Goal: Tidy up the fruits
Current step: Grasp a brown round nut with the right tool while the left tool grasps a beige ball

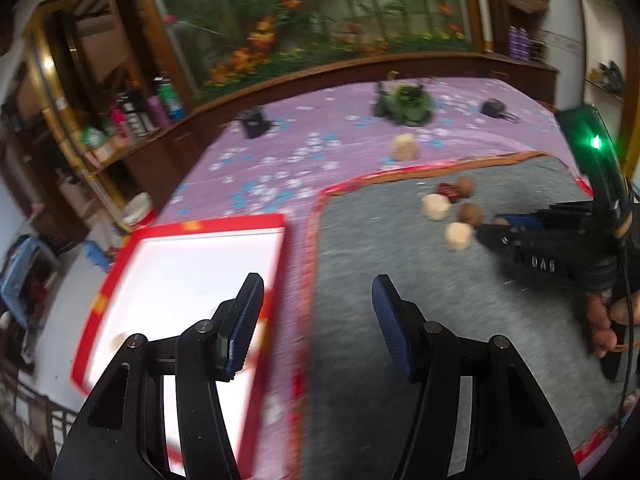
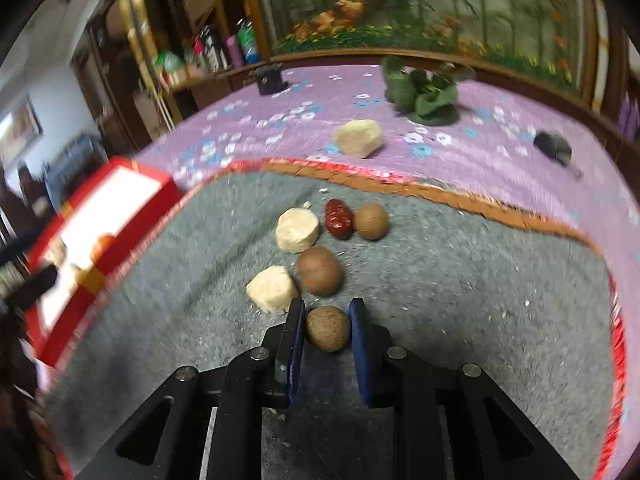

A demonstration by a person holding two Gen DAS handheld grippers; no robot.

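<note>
Right gripper (image 2: 326, 330) clamps a rough brown fruit (image 2: 327, 329) at the near end of the cluster on the grey mat (image 2: 480, 320); left gripper (image 1: 318, 320) hangs with fingers apart, empty. Likely next: lift and carry left to the red tray (image 2: 132, 216).

Room behind a purple-clothed table (image 1: 280, 152)

A large flower painting (image 1: 320, 12) in a dark wood frame fills the back wall; wooden shelves (image 1: 80, 92) with bottles (image 1: 168, 100) stand at left, beside a pale wall (image 2: 48, 80).
</note>
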